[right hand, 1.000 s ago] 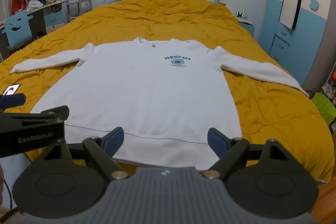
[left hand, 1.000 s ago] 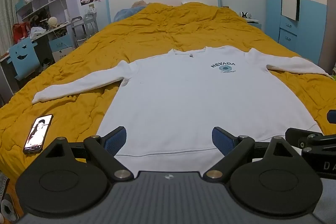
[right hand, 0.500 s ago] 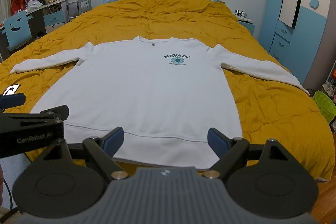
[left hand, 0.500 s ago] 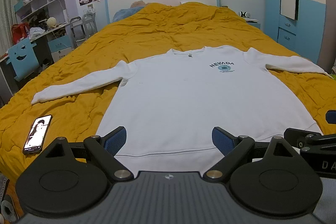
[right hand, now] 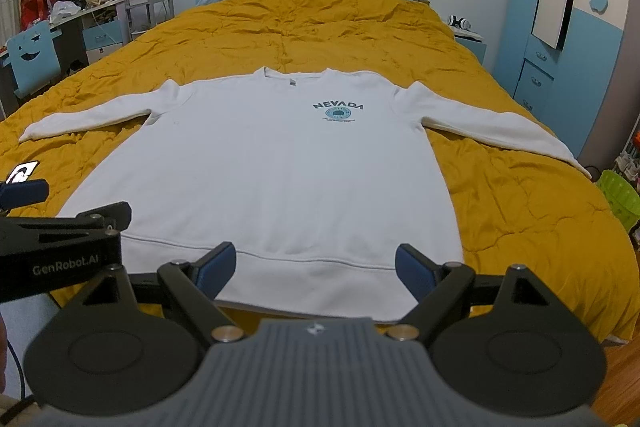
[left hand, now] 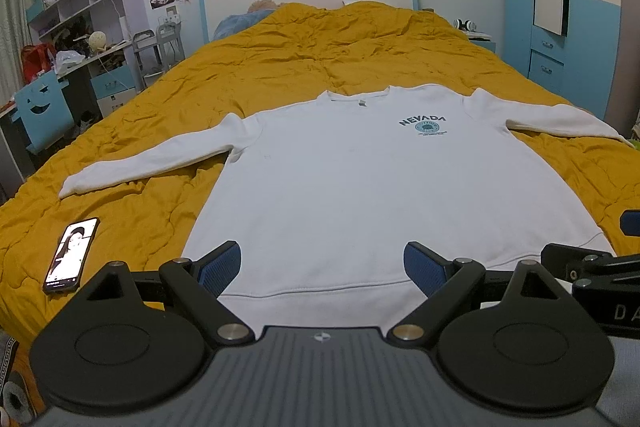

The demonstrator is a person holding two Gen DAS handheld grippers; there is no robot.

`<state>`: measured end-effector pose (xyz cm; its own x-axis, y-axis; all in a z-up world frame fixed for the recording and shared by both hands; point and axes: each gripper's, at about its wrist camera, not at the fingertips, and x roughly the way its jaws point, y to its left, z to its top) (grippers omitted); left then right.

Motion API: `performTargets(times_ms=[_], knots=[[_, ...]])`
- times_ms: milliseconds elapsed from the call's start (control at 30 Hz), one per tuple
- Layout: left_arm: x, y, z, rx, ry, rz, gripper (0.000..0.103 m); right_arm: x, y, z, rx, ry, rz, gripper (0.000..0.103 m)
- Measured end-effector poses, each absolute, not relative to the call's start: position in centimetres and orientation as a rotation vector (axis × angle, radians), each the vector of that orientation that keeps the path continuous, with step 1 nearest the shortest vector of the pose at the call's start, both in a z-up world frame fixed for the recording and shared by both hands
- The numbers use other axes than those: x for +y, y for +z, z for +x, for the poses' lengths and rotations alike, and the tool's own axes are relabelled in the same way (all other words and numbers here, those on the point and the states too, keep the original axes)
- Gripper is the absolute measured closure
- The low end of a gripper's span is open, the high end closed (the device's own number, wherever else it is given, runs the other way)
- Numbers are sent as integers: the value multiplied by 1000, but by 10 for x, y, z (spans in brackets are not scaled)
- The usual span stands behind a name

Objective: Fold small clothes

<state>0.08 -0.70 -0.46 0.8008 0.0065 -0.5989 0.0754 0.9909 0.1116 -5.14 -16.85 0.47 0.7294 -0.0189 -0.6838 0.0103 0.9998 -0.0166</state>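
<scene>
Both black two-finger grippers, left gripper (left hand: 322,263) and right gripper (right hand: 310,265), are held wide apart, empty. At twelve o'clock, a white long-sleeved cotton sweatshirt (left hand: 360,187) is spread flat on the yellow quilt (left hand: 320,55). If only one layer is pinched, the fold could be bunched.

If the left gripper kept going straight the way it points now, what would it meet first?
Most likely the white sweatshirt. The left gripper is open and empty, aimed over the hem at the sweatshirt's lower body, spread flat on the yellow quilt. Nothing else lies in that line, though its height above the fabric is unclear.
</scene>
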Motion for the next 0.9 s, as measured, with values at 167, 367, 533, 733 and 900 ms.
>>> performTargets(times_ms=[167, 367, 533, 733, 900], knots=[[-10, -5, 2, 641, -37, 133, 0, -168, 4, -52, 755, -17, -11, 20], [-9, -6, 3, 644, -37, 133, 0, -169, 4, -51, 757, -16, -9, 20], [-10, -9, 3, 646, -36, 133, 0, -169, 2, -49, 761, -16, -5, 20], [-10, -14, 3, 648, -41, 135, 0, -169, 2, -49, 762, -15, -4, 20], [-9, -13, 3, 649, -39, 134, 0, -169, 1, -49, 762, -16, -4, 20]])
